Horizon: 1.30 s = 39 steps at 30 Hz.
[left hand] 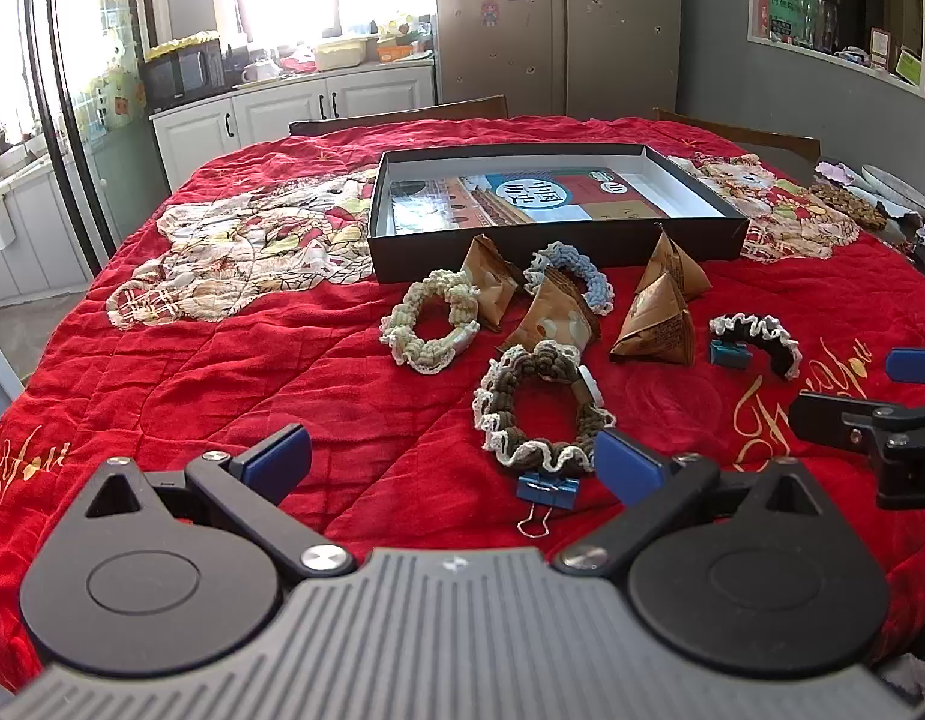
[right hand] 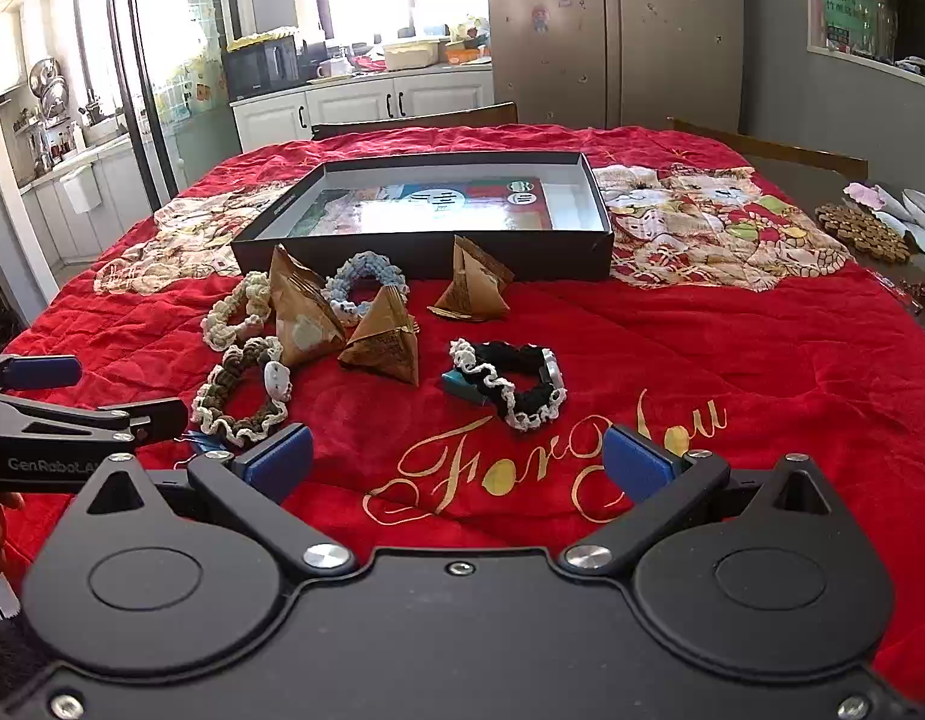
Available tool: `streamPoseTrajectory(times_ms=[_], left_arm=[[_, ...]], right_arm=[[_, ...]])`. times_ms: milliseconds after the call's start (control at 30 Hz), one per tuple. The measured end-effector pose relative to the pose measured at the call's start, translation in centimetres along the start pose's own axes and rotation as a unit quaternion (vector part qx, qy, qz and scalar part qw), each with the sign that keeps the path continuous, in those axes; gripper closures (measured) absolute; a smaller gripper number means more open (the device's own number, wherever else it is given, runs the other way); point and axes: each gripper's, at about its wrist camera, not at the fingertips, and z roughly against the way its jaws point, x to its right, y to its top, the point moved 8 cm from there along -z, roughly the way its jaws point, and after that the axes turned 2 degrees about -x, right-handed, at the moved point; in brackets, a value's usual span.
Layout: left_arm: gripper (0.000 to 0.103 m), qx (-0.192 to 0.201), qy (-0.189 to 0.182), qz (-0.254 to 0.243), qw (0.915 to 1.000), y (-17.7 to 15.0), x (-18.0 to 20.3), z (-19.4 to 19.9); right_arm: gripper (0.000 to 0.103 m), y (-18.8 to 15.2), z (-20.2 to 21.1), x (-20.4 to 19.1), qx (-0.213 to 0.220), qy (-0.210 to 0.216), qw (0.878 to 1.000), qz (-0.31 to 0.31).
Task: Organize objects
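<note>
Both wrist views low over red quilt [left hand: 222, 360], facing kitchen; share black box [right hand: 426, 255].

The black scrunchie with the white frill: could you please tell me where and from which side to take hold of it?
Grip the black scrunchie across its near frilled band, coming down from above with the open right tool. The ring lies flat with an open centre, so one finger can drop inside. Avoid the blue clip at its left.

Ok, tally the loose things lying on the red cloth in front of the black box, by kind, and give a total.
Crocheted scrunchies: 4 (cream, blue, brown, black)
Brown triangular packets: 4 ()
Total: 8
</note>
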Motion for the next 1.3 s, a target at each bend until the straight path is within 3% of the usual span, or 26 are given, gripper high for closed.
streamPoseTrajectory(times_ms=[633,967,1167,1300], left_arm=[[0.0,0.007,0.006,-0.023,0.9997,-0.1,0.3,-0.2],[0.0,0.015,-0.018,-0.055,0.9982,-0.4,1.0,-0.4],[0.0,0.014,-0.054,-0.081,0.9952,-0.8,1.3,-0.7],[0.0,0.014,-0.076,-0.093,0.9927,-1.1,1.6,-0.8]], right_arm=[[0.0,-0.2,-0.3,0.2,-0.001,0.001,1.0,0.003],[0.004,-0.1,-1.1,-0.1,0.017,0.008,1.0,0.01],[0.015,-0.3,-1.6,-0.2,0.016,0.034,0.999,0.016],[0.032,-0.6,-2.1,-0.2,0.005,0.047,0.998,0.036]])
